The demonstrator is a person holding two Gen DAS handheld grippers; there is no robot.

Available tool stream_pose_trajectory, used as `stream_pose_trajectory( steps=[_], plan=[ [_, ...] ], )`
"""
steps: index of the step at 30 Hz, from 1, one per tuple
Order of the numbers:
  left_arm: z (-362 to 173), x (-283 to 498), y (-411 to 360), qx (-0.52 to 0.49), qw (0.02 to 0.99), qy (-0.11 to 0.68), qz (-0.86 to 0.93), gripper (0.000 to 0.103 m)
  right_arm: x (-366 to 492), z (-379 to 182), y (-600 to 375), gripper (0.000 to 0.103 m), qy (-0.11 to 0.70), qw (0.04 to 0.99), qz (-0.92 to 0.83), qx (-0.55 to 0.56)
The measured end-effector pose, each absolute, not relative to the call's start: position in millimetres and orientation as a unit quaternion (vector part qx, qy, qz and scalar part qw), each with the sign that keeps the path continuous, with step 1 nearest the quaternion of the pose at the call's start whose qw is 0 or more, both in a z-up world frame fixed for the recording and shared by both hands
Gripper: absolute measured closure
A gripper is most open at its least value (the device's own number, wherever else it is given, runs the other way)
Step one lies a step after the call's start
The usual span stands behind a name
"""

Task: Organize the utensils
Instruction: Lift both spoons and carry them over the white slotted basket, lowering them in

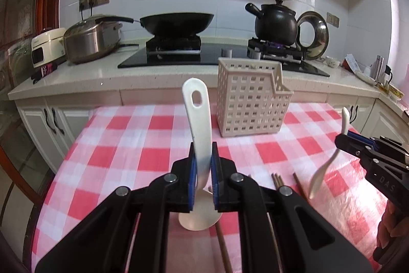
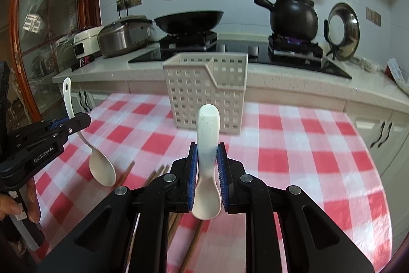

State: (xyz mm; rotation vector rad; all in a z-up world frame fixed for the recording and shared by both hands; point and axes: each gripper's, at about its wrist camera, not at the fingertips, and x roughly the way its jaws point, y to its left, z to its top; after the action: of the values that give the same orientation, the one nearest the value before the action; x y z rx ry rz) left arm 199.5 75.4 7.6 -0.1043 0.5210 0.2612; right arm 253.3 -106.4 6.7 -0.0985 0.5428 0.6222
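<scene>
Left tool [image 1: 203, 165] clamped on handle of white plastic rice paddle [image 1: 199, 119], its round blade partly hidden behind blue pads. Right tool [image 2: 207, 165] clamped on short white ceramic spoon [image 2: 207, 145]. Both lifted above red-and-white checked table [image 1: 122, 145]. Wooden chopsticks [image 1: 277, 181] on cloth near front edge, mostly hidden under tools. Cream perforated plastic utensil basket [image 1: 251, 104] upright near far edge.

Two spoons [image 1: 199, 119] [image 2: 208, 145], one basket [image 1: 251, 99]

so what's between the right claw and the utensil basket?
Nothing: only bare checked tablecloth, seen from the right wrist. The right claw is shut on the short spoon, whose handle tip overlaps the basket only by perspective.
</scene>
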Motion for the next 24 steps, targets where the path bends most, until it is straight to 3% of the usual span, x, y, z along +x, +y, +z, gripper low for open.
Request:
stream_pose_trajectory(
  steps=[7,10,24],
  plan=[
    [37,223,74,-0.037,0.965,0.230,0.122,0.094,279,30,-94,0.085,0.233,0.924,0.301,-0.049],
    [49,234,74,-0.036,0.968,0.218,0.119,0.099,293,40,-88,0.085,0.217,0.927,0.300,-0.050],
    [116,306,63,-0.022,0.984,0.150,0.090,0.099,362,85,-68,0.085,0.154,0.940,0.302,-0.029]
  ],
)
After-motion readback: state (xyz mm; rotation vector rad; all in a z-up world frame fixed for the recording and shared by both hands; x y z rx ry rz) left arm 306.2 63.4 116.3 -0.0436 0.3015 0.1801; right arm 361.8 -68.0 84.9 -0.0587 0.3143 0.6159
